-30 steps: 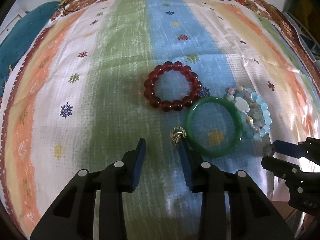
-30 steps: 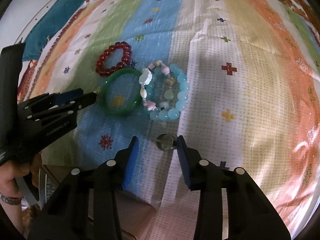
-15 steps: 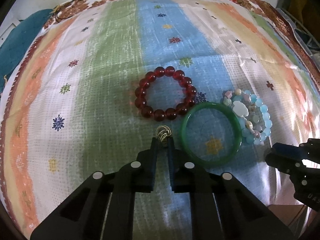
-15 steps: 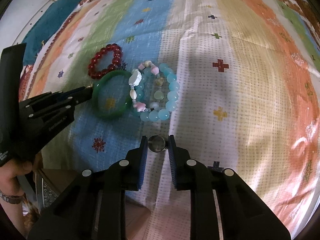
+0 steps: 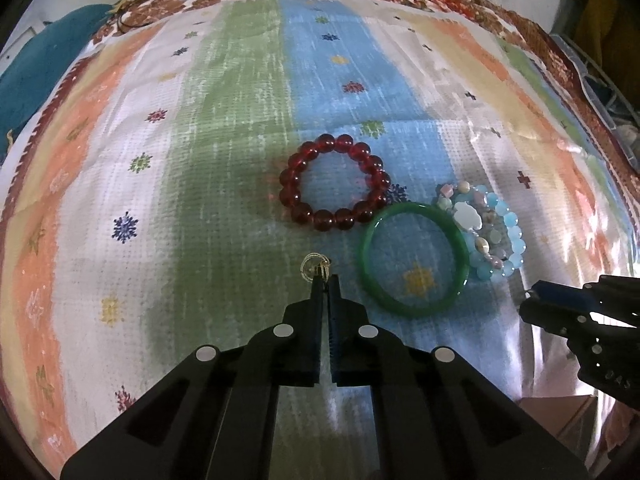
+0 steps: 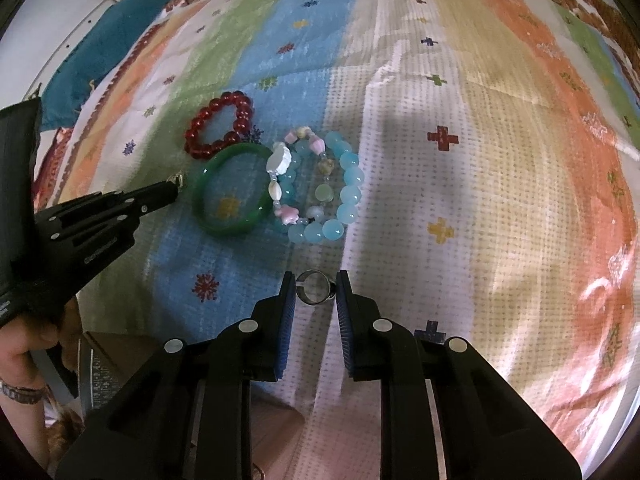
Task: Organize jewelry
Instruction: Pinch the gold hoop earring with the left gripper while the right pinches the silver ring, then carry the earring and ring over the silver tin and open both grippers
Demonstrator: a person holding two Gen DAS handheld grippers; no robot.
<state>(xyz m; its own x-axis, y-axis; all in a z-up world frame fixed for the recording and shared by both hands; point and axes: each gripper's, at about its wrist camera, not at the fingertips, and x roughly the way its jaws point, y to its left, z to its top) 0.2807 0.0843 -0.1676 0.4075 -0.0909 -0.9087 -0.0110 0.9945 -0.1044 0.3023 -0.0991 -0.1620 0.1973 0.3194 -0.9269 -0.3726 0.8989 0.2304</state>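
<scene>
My left gripper [image 5: 325,279] is shut on a small gold ring [image 5: 314,267] on the striped cloth, left of a green bangle [image 5: 416,256]. A red bead bracelet [image 5: 334,182] lies behind it and a pale blue and pastel bead bracelet [image 5: 486,232] lies right of the bangle. My right gripper [image 6: 316,284] holds a silver ring [image 6: 314,290] between its two fingers, shut on it, just in front of the blue bead bracelet [image 6: 320,188]. The green bangle [image 6: 232,196] and red bracelet [image 6: 220,128] show to its left.
The colourful striped cloth [image 5: 200,120] covers the whole surface. A teal cloth [image 5: 48,52] lies at the far left edge. A cardboard box [image 6: 120,356] sits below the cloth's near edge, by the hand holding the left gripper.
Both grippers have closed from open: the left onto the gold ring, the right onto the silver ring. Both moved slightly forward over the cloth.
</scene>
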